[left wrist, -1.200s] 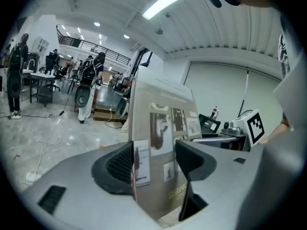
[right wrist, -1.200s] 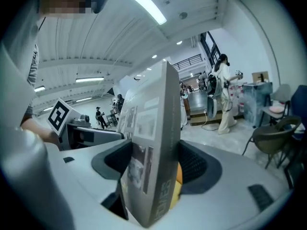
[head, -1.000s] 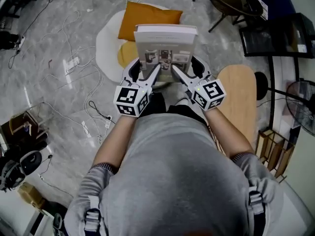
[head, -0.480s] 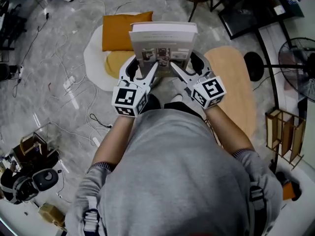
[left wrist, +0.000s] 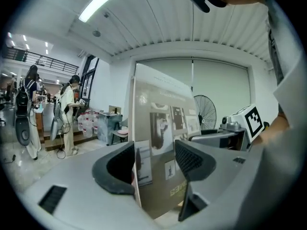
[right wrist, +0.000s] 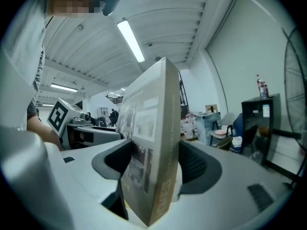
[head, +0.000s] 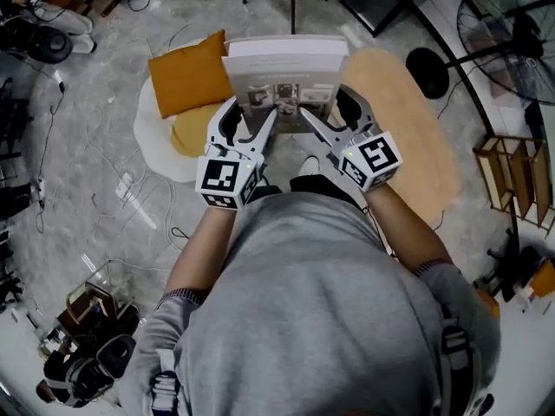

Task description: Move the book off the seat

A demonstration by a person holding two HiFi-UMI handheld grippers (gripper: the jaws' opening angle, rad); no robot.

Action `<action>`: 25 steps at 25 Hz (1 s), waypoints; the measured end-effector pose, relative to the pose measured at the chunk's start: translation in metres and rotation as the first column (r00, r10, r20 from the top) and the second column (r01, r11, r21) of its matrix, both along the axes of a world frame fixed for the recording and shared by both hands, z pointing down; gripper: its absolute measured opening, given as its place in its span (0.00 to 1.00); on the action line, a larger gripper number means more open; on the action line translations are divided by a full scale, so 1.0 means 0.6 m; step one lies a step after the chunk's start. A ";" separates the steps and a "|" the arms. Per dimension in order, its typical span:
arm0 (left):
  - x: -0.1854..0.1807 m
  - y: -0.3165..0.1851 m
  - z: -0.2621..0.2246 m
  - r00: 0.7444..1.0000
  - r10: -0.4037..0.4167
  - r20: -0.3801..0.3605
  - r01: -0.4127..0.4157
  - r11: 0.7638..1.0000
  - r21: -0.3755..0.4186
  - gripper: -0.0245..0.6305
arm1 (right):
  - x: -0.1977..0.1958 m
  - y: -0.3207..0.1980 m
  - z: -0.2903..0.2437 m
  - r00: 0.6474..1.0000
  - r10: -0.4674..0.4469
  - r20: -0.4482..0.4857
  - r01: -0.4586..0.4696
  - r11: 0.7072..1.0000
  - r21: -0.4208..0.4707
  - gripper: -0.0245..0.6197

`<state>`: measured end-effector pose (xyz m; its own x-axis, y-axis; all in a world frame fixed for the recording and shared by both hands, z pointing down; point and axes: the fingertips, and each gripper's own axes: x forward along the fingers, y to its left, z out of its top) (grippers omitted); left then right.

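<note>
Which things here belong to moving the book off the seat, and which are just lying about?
Part of the job:
- book, clamped and held up by both grippers
- left gripper
- right gripper
- white seat with a yellow pad

Just lying about:
- orange cushion
- wooden table
- fan
- wooden rack

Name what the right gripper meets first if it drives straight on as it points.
The thick grey book, clamped in the right gripper, fills that line. Beyond it the way looks free as far as the right gripper view shows, though depth is unclear.
</note>
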<state>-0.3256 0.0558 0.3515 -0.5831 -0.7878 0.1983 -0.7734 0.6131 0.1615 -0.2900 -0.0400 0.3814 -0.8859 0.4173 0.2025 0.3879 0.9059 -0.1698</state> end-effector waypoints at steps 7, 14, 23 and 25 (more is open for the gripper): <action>0.074 -0.042 0.003 0.963 0.268 0.010 -0.268 0.963 0.014 0.48 | 0.113 -0.024 0.000 0.967 0.256 -0.005 -0.256 0.966 0.022 0.53; 0.147 -0.057 0.012 0.878 0.479 0.016 -0.479 0.878 0.018 0.47 | 0.216 -0.014 0.008 0.883 0.469 -0.024 -0.469 0.883 0.030 0.53; 0.308 -0.161 0.011 0.713 0.701 0.007 -0.701 0.713 0.031 0.47 | 0.405 -0.081 0.010 0.727 0.686 -0.035 -0.686 0.727 0.030 0.53; 0.343 -0.184 0.009 0.685 0.729 0.010 -0.729 0.684 0.028 0.47 | 0.444 -0.098 0.009 0.700 0.713 -0.035 -0.713 0.701 0.021 0.53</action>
<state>-0.1197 -0.0548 0.3570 0.1777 -0.9692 0.1704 -0.9740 -0.1485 0.1709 -0.0238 -0.0990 0.3868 -0.9098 -0.3371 0.2421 -0.3809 0.9098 -0.1647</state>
